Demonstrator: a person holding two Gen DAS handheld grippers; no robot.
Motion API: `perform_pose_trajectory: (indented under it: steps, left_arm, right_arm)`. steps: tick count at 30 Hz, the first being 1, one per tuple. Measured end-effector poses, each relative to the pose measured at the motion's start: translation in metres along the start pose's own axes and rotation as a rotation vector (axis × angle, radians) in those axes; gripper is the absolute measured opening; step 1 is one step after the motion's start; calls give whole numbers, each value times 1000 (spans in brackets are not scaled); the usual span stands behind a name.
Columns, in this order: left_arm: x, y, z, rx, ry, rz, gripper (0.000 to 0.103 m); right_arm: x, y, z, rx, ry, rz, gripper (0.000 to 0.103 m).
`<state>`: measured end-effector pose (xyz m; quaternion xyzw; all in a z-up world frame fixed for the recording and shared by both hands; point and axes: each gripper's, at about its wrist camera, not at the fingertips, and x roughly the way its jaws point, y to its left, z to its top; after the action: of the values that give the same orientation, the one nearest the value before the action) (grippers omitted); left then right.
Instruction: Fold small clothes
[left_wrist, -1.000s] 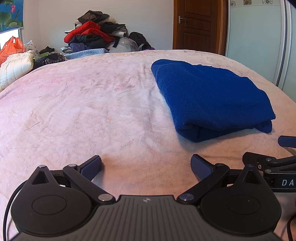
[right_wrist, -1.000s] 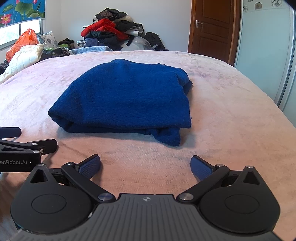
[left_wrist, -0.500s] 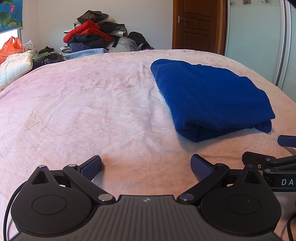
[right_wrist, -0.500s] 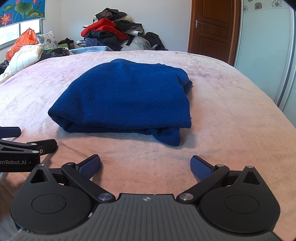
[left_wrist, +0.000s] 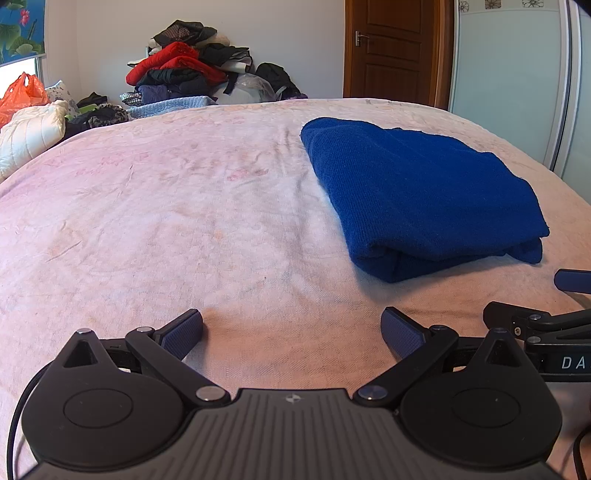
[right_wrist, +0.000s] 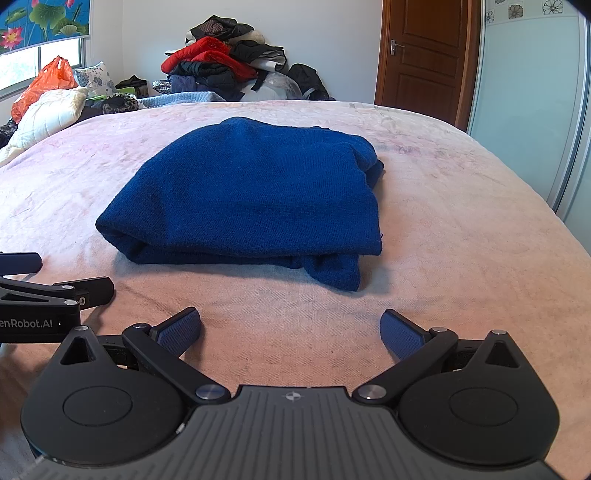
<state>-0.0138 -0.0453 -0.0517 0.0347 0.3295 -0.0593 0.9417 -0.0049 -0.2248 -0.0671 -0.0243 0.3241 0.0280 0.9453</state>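
Note:
A folded dark blue knitted garment (left_wrist: 417, 192) (right_wrist: 255, 192) lies flat on the pink bedspread (left_wrist: 166, 221), with a loose end sticking out at its near right corner. My left gripper (left_wrist: 291, 332) hovers low over the bedspread, to the near left of the garment, open and holding nothing. My right gripper (right_wrist: 290, 331) sits just in front of the garment's near edge, open and empty too. Each gripper shows at the edge of the other's view: the right one's fingers (left_wrist: 517, 317) and the left one's fingers (right_wrist: 85, 291).
A heap of red, black and grey clothes (left_wrist: 184, 74) is stacked at the far end of the bed. A white quilted pillow (left_wrist: 29, 133) and an orange bag (left_wrist: 22, 96) lie at the far left. A brown door (left_wrist: 391, 48) and a pale wardrobe (left_wrist: 509, 74) stand behind.

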Motion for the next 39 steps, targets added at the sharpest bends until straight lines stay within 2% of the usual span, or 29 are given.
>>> perform_pose_trajectory:
  steps: [9,15,21,28,39]
  left_arm:
    - [0,0,1,5,3,-1,103]
    - [0,3,11,39,53,-31,103]
    - [-12,13,23,-1,59,-42,103]
    - [-21,22,29,-52,111,-60,103]
    - [-31,23,29,-51,107,-3,103]
  right_arm:
    - [0,0,0,-1,1,-1,103]
    - [-1,0,4,9,26,-25,103]
    - [-11,5,12,5,64,-17,103]
    - [-38,12,23,-27,40,-3,103]
    - [-55,18,27,-30,46,11,103]
